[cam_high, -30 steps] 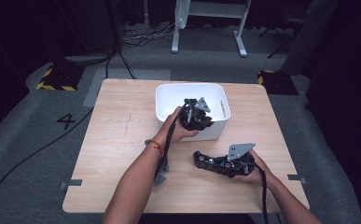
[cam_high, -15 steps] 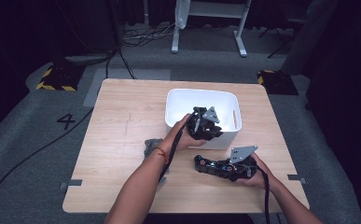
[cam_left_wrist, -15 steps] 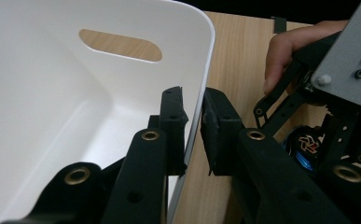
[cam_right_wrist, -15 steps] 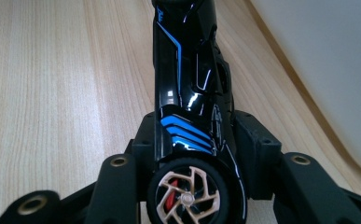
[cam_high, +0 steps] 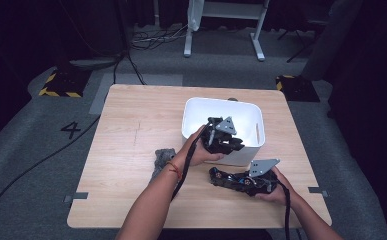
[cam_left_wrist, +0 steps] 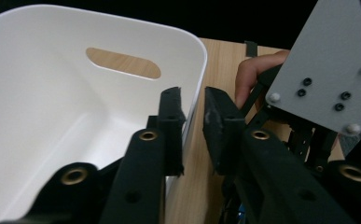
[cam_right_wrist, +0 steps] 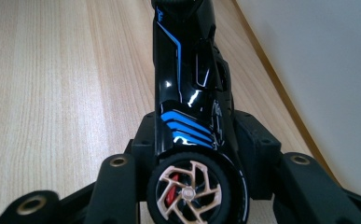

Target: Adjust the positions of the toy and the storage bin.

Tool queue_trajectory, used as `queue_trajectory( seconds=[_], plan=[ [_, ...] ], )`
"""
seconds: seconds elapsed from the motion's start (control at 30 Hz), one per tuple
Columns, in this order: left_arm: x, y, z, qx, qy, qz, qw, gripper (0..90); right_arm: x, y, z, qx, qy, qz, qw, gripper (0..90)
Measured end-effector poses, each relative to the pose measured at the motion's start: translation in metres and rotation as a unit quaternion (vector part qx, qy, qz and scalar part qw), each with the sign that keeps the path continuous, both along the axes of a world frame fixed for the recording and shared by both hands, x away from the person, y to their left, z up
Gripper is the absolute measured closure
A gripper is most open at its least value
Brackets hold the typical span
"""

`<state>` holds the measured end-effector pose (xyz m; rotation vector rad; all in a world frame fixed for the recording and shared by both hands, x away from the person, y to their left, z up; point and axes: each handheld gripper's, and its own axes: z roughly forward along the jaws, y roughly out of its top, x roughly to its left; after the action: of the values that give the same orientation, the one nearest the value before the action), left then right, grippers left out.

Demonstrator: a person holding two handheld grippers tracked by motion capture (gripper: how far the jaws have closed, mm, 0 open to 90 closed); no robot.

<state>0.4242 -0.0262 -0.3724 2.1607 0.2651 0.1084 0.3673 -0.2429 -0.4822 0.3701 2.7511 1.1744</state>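
Jaws of the left gripper straddle the near wall of the white bin, one inside and one outside, with a narrow gap to the wall; whether they pinch it I cannot tell.

Since a second ago the bin has slid right and nearer across the table, uncovering a grey cloth on its left. It now stands just beside the right gripper, whose jaws are pressed against the sides of a black toy car with blue stripes, lying on the near right of the table. With the bin this close, dropping the car in looks like a short lift.
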Motion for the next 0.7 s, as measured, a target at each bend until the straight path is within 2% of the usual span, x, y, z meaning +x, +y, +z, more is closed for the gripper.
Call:
queue_trajectory(
  seconds=[0.07,0.17,0.37,0.4,0.47,0.67,0.7],
  plan=[
    [-0.004,0.004,0.003,-0.002,-0.004,0.001,1.0000,73.7,0.000,0.000,0.000,-0.001,-0.001,0.000,1.0000,57.7],
    [-0.008,0.014,0.008,0.008,-0.013,0.015,0.9998,71.4,-0.001,0.000,0.001,-0.003,-0.002,-0.002,1.0000,57.6],
    [-0.021,0.046,0.014,-0.009,-0.019,0.048,0.9986,57.5,-0.002,0.000,0.000,-0.002,-0.004,-0.007,1.0000,57.6],
    [-0.024,0.051,0.014,-0.011,-0.022,0.056,0.9982,55.8,-0.002,-0.001,0.000,-0.001,-0.003,-0.007,1.0000,57.7],
    [-0.030,0.062,0.015,-0.001,-0.036,0.068,0.9970,54.7,-0.002,-0.001,0.000,0.000,-0.002,-0.008,1.0000,57.6],
    [-0.043,0.097,0.015,-0.009,-0.030,0.112,0.9932,54.3,-0.001,-0.002,-0.001,0.006,0.002,-0.007,1.0000,57.6],
    [-0.045,0.102,0.014,-0.007,-0.035,0.120,0.9922,53.4,-0.001,-0.002,-0.001,0.004,-0.002,-0.006,1.0000,57.6]
  ],
)
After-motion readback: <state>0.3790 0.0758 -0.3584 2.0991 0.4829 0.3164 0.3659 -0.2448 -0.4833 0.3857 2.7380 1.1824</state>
